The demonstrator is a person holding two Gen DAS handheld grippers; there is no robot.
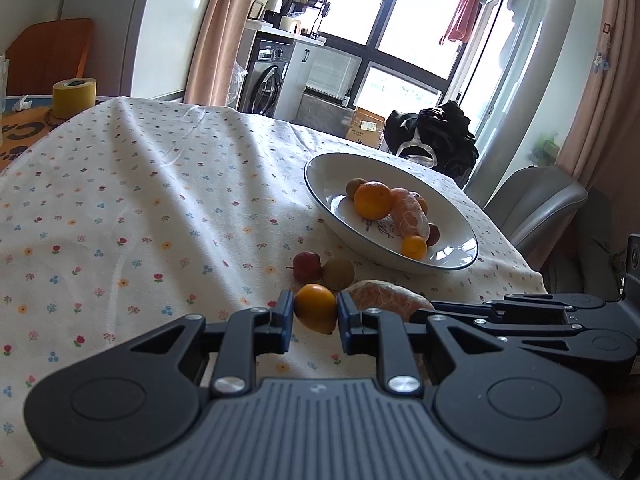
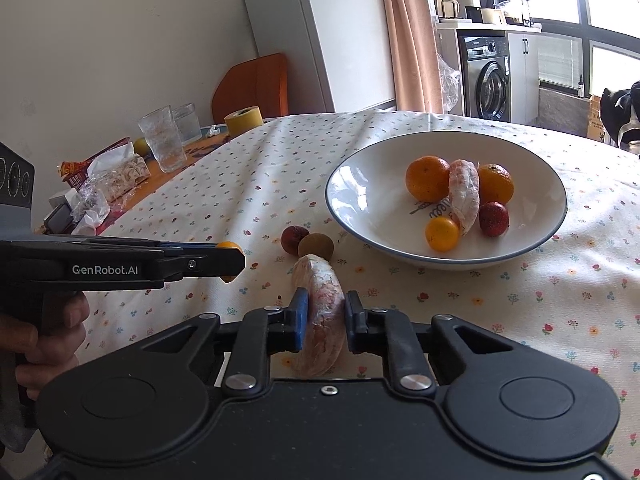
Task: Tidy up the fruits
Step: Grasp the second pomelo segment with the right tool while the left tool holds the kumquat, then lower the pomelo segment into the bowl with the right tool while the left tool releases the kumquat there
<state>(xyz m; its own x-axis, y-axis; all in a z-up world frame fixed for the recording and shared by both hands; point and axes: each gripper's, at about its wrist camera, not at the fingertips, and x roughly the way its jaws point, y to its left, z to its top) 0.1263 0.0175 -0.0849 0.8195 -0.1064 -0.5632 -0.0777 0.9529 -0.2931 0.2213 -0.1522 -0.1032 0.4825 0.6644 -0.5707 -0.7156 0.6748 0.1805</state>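
My left gripper [image 1: 315,312] is shut on a small orange kumquat [image 1: 316,307] near the table's front. My right gripper [image 2: 325,318] is shut on a peeled pomelo-like segment [image 2: 322,312], also seen beside the left fingers as the peeled segment [image 1: 384,298]. A small red fruit [image 1: 307,265] and a brown longan [image 1: 338,274] lie on the cloth just beyond. The white bowl [image 2: 360,200] holds two oranges [image 2: 427,178], another peeled segment [image 2: 464,194], a kumquat [image 2: 441,233] and a red fruit [image 2: 493,219]. The left gripper [image 2: 224,264] shows side-on in the right wrist view.
A floral tablecloth [image 1: 140,208] covers the table. A yellow tape roll [image 1: 74,97], two glasses [image 2: 162,144] and tissue packs [image 2: 120,174] sit at the far left. A grey chair [image 1: 536,208] stands past the right edge. A hand [image 2: 44,332] holds the left gripper.
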